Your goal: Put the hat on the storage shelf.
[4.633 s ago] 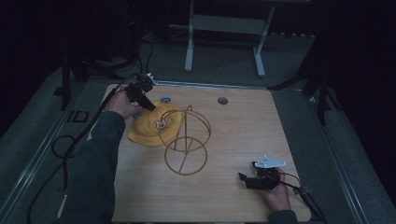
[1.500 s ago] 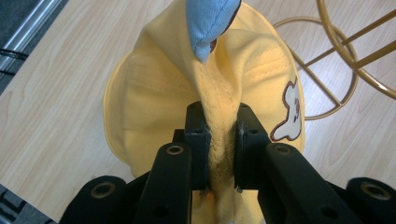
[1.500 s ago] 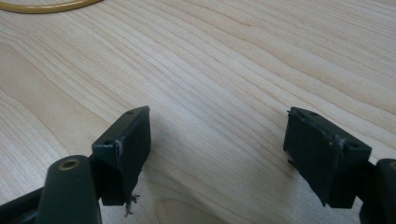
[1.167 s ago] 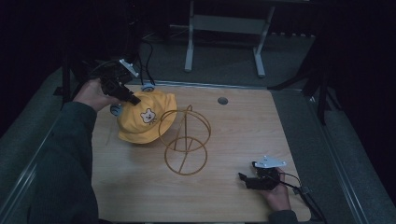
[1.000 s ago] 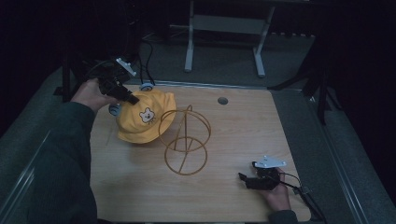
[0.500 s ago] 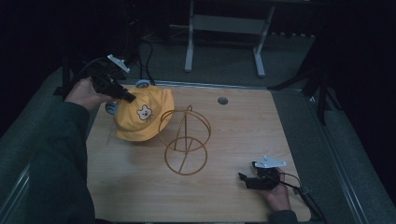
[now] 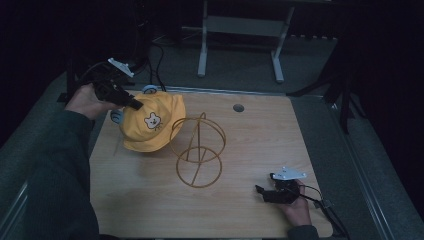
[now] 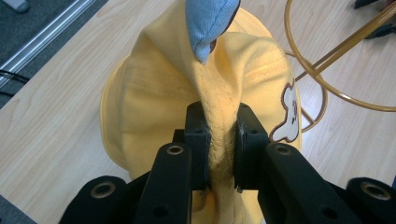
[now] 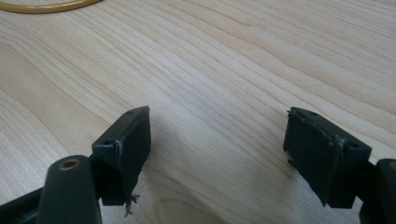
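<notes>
A yellow hat (image 7: 150, 122) with a bear face patch and blue ears hangs lifted over the table's back left. My left gripper (image 7: 135, 104) is shut on a fold of its crown; the left gripper view shows the yellow hat (image 8: 159, 93) pinched between the jaws of the left gripper (image 8: 220, 144), a blue ear (image 8: 208, 23) above. A gold wire hat stand (image 7: 197, 150) rises just right of the hat, its rings close to the brim. My right gripper (image 7: 265, 192) rests open on the table at the front right, and the right gripper (image 9: 217, 154) has nothing between its jaws.
The wooden table (image 7: 250, 130) has a round cable hole (image 7: 238, 107) at the back. A metal frame leg (image 7: 202, 40) stands on the floor beyond. Cables trail off the table's left and right edges.
My left gripper has taken hold of the hat, lifted it off the table and carried it up and back to the left. The right gripper has stayed still.
</notes>
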Available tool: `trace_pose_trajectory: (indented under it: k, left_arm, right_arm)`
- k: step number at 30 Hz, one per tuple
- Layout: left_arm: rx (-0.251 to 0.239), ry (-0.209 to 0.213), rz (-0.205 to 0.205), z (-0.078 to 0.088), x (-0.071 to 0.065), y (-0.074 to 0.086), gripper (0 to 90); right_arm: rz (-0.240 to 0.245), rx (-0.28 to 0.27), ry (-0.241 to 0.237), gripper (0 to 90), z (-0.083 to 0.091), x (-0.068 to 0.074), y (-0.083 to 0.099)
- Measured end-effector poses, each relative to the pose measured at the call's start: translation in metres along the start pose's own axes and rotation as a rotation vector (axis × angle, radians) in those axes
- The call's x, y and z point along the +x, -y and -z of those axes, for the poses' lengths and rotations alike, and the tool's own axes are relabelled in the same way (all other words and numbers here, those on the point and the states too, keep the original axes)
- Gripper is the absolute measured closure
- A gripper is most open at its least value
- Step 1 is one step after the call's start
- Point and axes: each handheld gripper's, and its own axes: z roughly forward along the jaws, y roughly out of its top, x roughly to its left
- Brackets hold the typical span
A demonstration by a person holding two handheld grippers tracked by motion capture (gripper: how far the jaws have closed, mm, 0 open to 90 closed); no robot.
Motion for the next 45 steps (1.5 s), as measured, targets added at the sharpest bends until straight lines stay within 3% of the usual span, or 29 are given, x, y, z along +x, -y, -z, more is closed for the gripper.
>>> trace_pose_trajectory:
  k: [26, 45]
  left_arm:
    - [-0.073, 0.025, 0.002, 0.026, 0.001, 0.011, 78.9]
    - [-0.131, 0.071, 0.010, 0.042, 0.002, 0.018, 78.9]
  right_arm:
    - [0.000, 0.001, 0.000, 23.1, 0.000, 0.000, 0.000]
    - [0.001, 0.000, 0.000, 23.1, 0.000, 0.000, 0.000]
